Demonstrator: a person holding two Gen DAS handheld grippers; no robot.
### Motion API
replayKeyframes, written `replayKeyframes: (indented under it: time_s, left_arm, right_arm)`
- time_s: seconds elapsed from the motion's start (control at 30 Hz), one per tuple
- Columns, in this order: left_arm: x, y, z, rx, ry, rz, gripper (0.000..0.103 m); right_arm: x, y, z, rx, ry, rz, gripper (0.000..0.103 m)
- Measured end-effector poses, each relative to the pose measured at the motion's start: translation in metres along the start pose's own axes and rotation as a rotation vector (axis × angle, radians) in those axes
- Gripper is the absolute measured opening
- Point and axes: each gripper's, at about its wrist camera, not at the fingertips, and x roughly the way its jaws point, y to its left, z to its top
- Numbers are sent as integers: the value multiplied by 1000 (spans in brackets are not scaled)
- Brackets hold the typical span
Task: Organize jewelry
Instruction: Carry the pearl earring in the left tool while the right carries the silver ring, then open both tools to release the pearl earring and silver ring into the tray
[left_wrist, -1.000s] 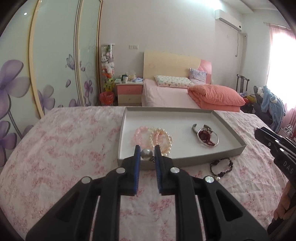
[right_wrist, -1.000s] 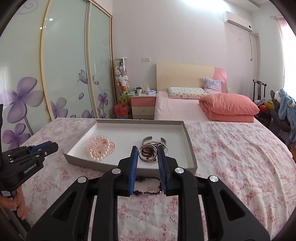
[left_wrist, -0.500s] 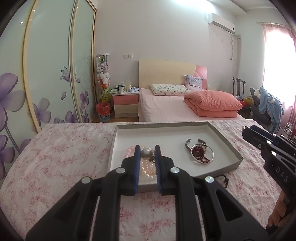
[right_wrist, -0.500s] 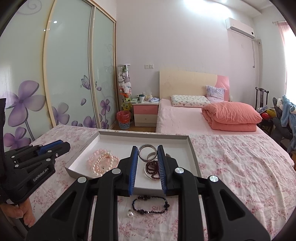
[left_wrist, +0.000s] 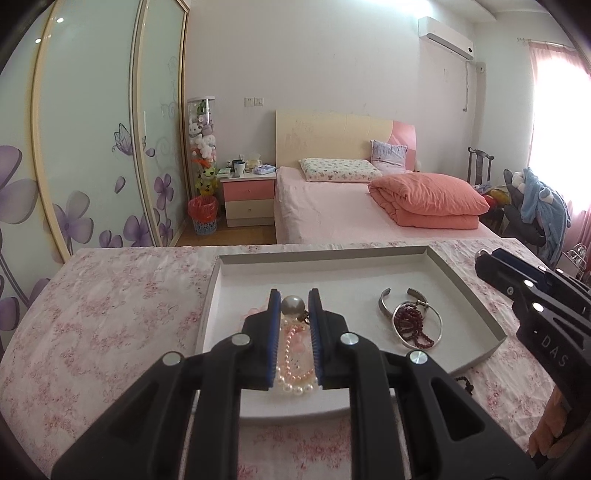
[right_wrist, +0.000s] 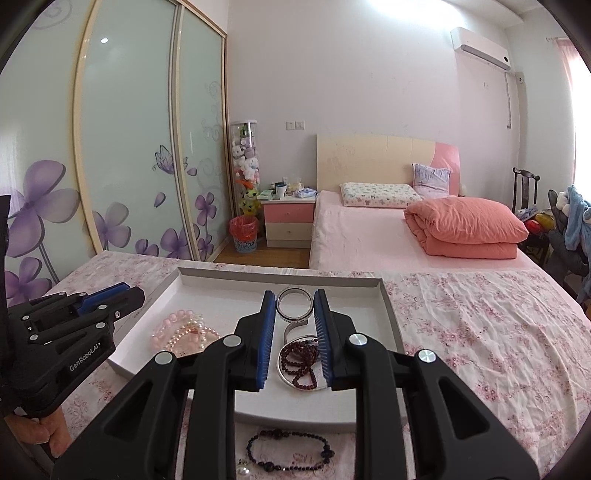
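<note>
Jewelry tray (left_wrist: 221, 291): lower centre of both views, on the flowered cloth.
Left gripper (left_wrist: 293, 304): pinching a grey pearl (left_wrist: 293, 305) above the pink bead bracelets (left_wrist: 295, 354); best lowered onto bare tray floor before letting go.
Right gripper (right_wrist: 294, 306): pinching a metal ring (right_wrist: 294, 303) over the dark red beads (right_wrist: 301, 360).
Black bracelet (right_wrist: 290, 450): bottom centre, outside the tray.

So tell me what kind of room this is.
A bedroom, most likely a child's: a bed with a folded quilt, a pink nightstand, and floral sliding wardrobe doors.
</note>
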Motion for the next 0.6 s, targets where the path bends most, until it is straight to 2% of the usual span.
replayKeyframes:
  time_s: [0.27, 0.53, 0.6]
  left_arm:
    - [39, 1, 1, -1, 53, 2, 16]
    - [62, 2, -1, -11, 95, -7, 16]
    - [65, 3, -2, -17, 101, -9, 19]
  right_arm:
    - [38, -6, -2, 34, 84, 15, 23]
    - [59, -9, -7, 52, 139, 29, 23]
    - [63, -9, -7, 54, 158, 36, 23]
